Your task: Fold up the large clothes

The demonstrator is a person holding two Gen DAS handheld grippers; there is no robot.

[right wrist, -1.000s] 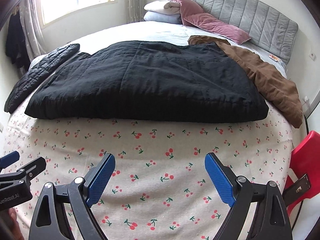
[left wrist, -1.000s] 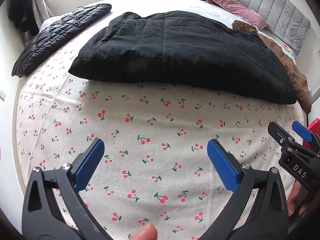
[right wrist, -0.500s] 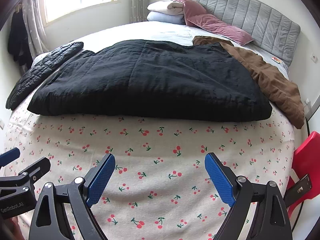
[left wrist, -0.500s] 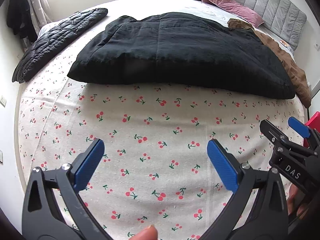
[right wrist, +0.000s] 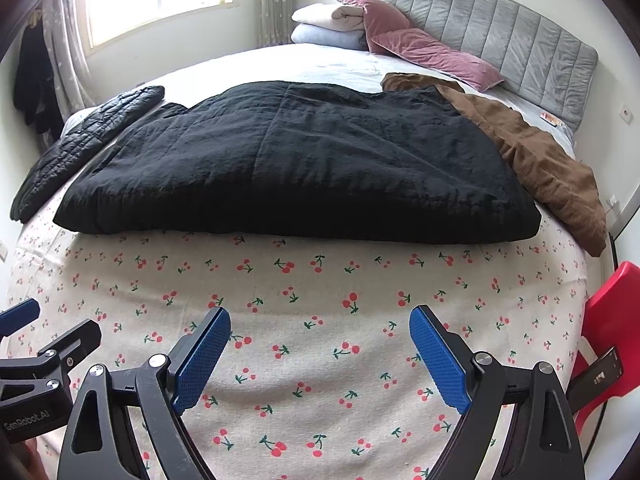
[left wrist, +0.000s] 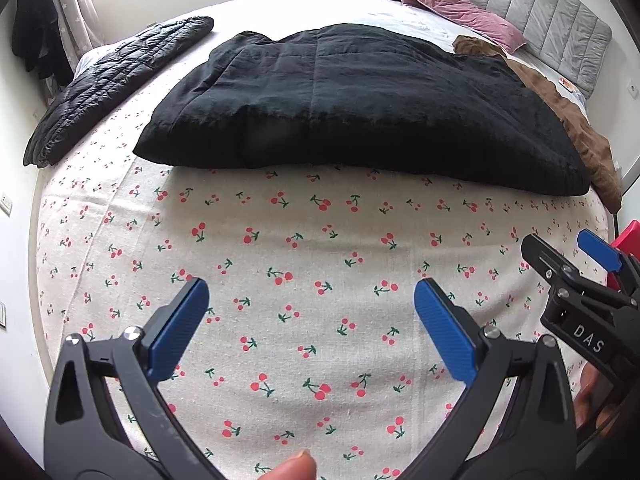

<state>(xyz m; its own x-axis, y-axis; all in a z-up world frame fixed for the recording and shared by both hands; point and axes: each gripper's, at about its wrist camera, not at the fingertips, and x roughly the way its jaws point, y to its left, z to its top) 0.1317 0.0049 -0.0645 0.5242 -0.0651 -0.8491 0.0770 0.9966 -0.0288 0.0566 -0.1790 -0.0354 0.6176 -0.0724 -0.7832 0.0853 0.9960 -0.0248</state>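
Observation:
A large black padded garment [left wrist: 360, 108] lies folded flat across the middle of the bed; it also shows in the right wrist view [right wrist: 296, 164]. My left gripper [left wrist: 312, 304] is open and empty, above the cherry-print sheet [left wrist: 304, 240], well short of the garment's near edge. My right gripper [right wrist: 320, 332] is open and empty too, beside the left one; it shows at the right edge of the left wrist view [left wrist: 572, 256]. The left gripper shows at the left edge of the right wrist view [right wrist: 48, 332].
A black quilted jacket [left wrist: 116, 84] lies at the bed's left edge. A brown garment [right wrist: 536, 160] lies right of the black one. Pink pillows [right wrist: 424, 52] and folded bedding [right wrist: 328, 24] sit by the grey headboard [right wrist: 500, 44]. A red chair [right wrist: 608, 320] stands at the right.
Both grippers have drawn back and risen a little from the garment, so more of the bed and room shows. Both stay open.

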